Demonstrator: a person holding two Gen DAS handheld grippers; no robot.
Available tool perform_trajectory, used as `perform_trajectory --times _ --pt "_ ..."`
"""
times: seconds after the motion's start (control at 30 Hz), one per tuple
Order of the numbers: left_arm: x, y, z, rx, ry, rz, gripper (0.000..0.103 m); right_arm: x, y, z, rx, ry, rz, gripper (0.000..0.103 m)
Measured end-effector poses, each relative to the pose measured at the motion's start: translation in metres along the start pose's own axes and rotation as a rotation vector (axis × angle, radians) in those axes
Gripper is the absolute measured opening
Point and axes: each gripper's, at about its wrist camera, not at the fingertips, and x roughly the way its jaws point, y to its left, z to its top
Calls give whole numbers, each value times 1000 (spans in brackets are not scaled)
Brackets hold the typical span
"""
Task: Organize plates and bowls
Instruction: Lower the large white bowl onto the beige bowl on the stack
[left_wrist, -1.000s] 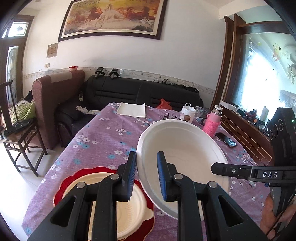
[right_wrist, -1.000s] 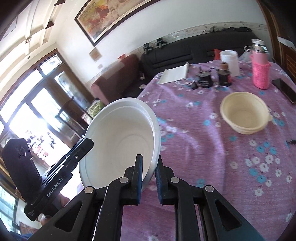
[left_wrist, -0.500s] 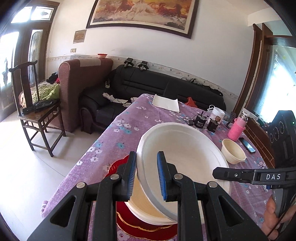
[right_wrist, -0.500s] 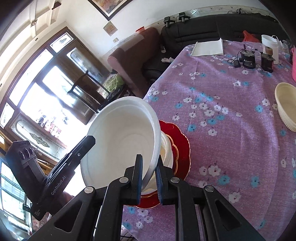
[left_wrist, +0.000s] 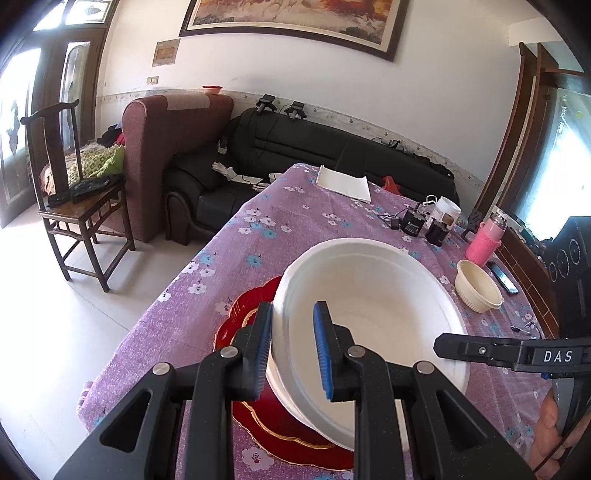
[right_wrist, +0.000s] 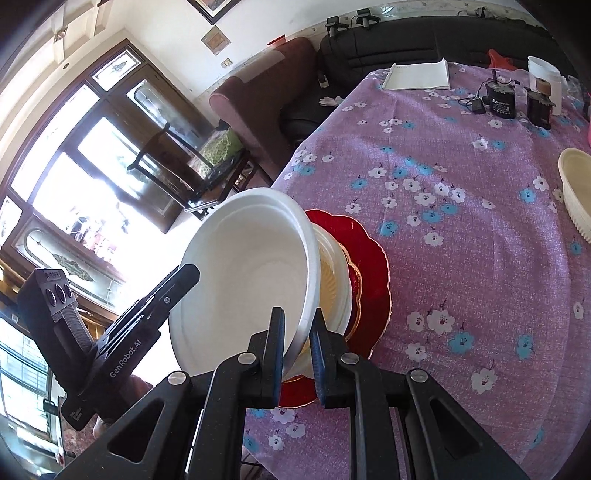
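Note:
A large white bowl (left_wrist: 373, 306) (right_wrist: 251, 266) is held tilted over a red scalloped plate (left_wrist: 240, 317) (right_wrist: 369, 266) at the table's near corner. A cream plate (right_wrist: 334, 273) lies on the red plate, under the bowl. My left gripper (left_wrist: 293, 350) is shut on the bowl's left rim. My right gripper (right_wrist: 297, 350) is shut on the opposite rim. A small cream bowl (left_wrist: 476, 290) (right_wrist: 574, 192) stands alone on the purple flowered tablecloth, to the right.
At the table's far end are a white folded cloth (left_wrist: 345, 182), black chargers (left_wrist: 413, 225), a white cup (left_wrist: 447, 212), a pink bottle (left_wrist: 484, 243) and a phone (left_wrist: 504, 275). A wooden chair (left_wrist: 74, 199) and sofas stand left of the table.
Both grippers have carried the white bowl left and down, from mid-table to just above the cream plate on the red plate. Both grips are unchanged.

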Motion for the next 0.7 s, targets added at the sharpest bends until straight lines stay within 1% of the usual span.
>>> perform_trajectory --times 0.23,0.47,0.7 --pt "11 0 3 -1 33 3 21 3 0 6 16 9 -19 17" --pt "13 3 2 -4 34 15 21 11 1 9 28 47 -28 17" --pt "19 2 -2 14 42 40 21 16 0 10 28 52 -38 17"
